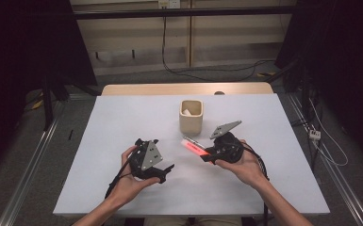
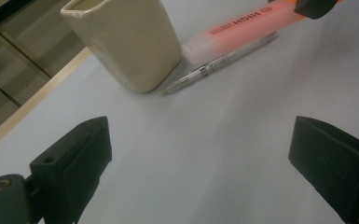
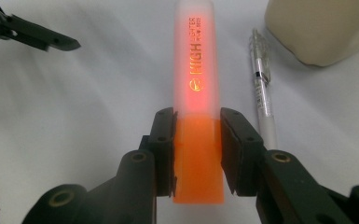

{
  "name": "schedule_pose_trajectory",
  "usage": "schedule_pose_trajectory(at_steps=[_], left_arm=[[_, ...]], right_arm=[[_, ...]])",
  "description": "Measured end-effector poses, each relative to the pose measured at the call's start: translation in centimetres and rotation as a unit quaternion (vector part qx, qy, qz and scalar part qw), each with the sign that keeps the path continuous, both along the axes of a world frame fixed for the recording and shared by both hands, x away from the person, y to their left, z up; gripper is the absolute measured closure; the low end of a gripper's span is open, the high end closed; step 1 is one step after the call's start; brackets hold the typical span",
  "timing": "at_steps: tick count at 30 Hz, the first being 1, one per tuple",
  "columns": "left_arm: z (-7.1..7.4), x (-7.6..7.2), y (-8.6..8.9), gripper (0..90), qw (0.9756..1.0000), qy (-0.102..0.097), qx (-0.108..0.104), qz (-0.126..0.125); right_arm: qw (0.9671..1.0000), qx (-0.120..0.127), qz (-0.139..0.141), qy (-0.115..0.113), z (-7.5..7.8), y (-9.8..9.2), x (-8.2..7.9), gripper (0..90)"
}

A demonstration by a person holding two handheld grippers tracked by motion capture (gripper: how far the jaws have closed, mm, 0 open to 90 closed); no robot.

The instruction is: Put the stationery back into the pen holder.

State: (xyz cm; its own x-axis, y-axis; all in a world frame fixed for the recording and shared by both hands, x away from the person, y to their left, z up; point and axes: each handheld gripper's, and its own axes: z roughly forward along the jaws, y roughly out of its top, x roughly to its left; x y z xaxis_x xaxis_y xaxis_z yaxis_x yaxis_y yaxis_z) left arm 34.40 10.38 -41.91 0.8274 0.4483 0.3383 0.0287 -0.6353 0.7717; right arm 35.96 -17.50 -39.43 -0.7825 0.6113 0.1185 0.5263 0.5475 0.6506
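Note:
An orange highlighter (image 3: 196, 84) with a frosted cap lies lengthwise between the pads of my right gripper (image 3: 196, 140), which is shut on its orange barrel. From above, the highlighter (image 1: 194, 149) points up-left out of the right gripper (image 1: 210, 154) toward a cream square cup (image 1: 191, 117). A clear pen (image 3: 262, 88) lies on the table beside the highlighter and next to the cup (image 3: 324, 28). My left gripper (image 1: 164, 173) stands open near the table's front left, its jaws wide apart with nothing between them (image 2: 200, 154). Ahead of it sit the cup (image 2: 126, 42), pen (image 2: 214, 63) and highlighter (image 2: 242, 28).
The white table (image 1: 122, 122) has a wooden strip along its far edge. A white object lies inside the cup. Dark curtains stand at both sides, and cables trail over the floor behind.

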Motion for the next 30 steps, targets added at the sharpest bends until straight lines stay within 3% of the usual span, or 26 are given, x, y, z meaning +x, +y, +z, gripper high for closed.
schedule_pose_trajectory(at_steps=[4, 7, 9, 14, 16, 19, 24, 27, 30], left_arm=[[0.0, -0.1, -0.6, 5.7, 0.9995, -0.023, 0.020, -0.008], [-0.1, 0.0, -1.4, 6.9, 0.9974, -0.052, 0.044, -0.022], [-0.2, 0.2, -2.0, 7.7, 0.9970, -0.057, 0.045, -0.026], [-0.4, 0.0, -2.3, 8.5, 0.9926, -0.095, 0.071, -0.024], [-0.4, -0.3, -2.3, 8.5, 0.9917, -0.098, 0.081, -0.020], [-0.4, -1.0, -2.4, 8.6, 0.9874, -0.122, 0.095, -0.035], [-0.8, -1.3, -2.4, 10.6, 0.9813, -0.143, 0.121, -0.044], [-0.8, -1.5, -2.3, 12.3, 0.9716, -0.176, 0.149, -0.053], [-0.9, -1.7, -2.4, 15.1, 0.9654, -0.198, 0.157, -0.063]], right_arm=[[1.0000, 0.001, 0.006, -0.001, 0.1, 0.3, -0.1, 68.1], [1.0000, 0.000, 0.007, -0.002, 0.1, 0.4, -0.1, 68.0], [1.0000, 0.000, 0.008, -0.002, 0.1, 0.4, 0.1, 68.0], [0.9999, -0.002, 0.013, 0.000, 0.2, 0.7, 0.0, 68.0], [0.9999, -0.003, 0.015, -0.002, 0.2, 0.9, 0.0, 68.0], [0.9998, -0.003, 0.021, -0.002, 0.2, 1.4, 0.0, 68.0], [0.9992, -0.013, 0.037, 0.000, 0.0, 2.2, 0.0, 68.0], [0.9988, -0.016, 0.047, 0.005, 0.0, 2.7, 0.0, 68.0], [0.9982, -0.020, 0.055, 0.009, -0.1, 3.0, -0.1, 68.0]])
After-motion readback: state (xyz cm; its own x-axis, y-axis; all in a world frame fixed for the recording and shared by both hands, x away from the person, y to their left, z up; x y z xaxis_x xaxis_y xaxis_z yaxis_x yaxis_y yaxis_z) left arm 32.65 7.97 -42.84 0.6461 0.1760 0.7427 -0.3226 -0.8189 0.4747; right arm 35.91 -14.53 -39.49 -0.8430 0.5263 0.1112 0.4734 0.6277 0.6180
